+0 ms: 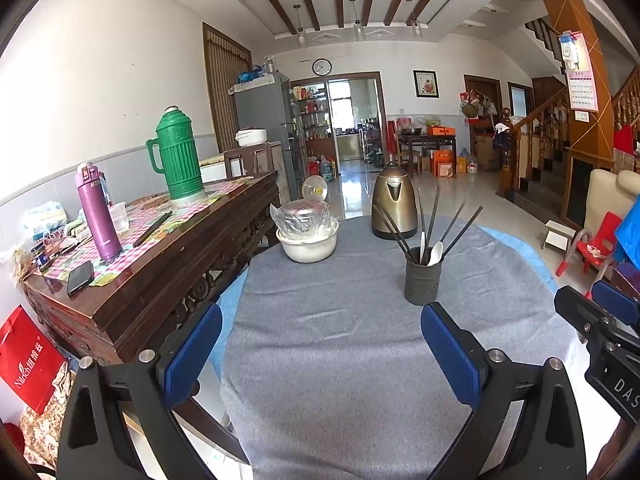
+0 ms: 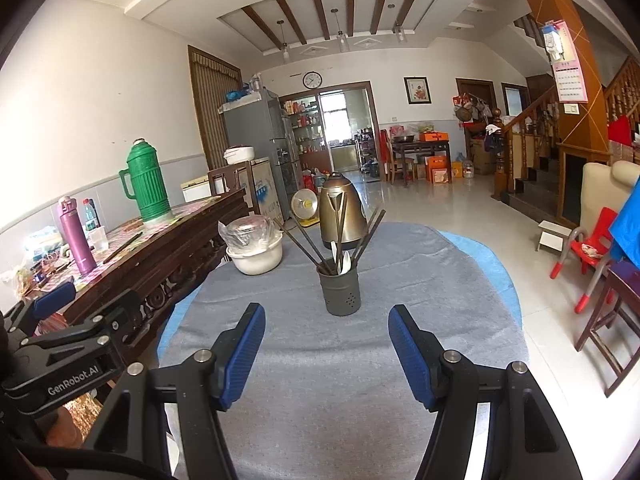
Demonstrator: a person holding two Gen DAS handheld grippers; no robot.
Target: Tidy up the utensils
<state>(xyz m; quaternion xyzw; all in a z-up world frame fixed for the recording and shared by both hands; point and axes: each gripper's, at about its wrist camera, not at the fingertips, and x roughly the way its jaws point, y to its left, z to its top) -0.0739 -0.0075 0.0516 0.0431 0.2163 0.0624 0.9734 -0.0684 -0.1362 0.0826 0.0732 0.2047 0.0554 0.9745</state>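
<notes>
Both claws, left claw [image 1: 320, 352] and right claw [image 2: 326, 354], are held open and empty near the utensil holder [image 2: 342, 294]; chopsticks [image 2: 304, 240] and spoons [image 2: 345, 263] are already stowed, so the task is judged finished; only withdrawal is called for.

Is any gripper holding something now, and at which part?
Nothing is held. The left gripper and right gripper are both open and empty, short of the utensil holder.

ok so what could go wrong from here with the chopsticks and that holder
1. The holder is narrow and the chopsticks splay out well above its rim; a bump from either open gripper, left or right, could tip it.
2. The kettle stands just behind the holder, so reaching in may catch it.
3. The grey cloth looks loose, so dragging on it might shift things.
</notes>
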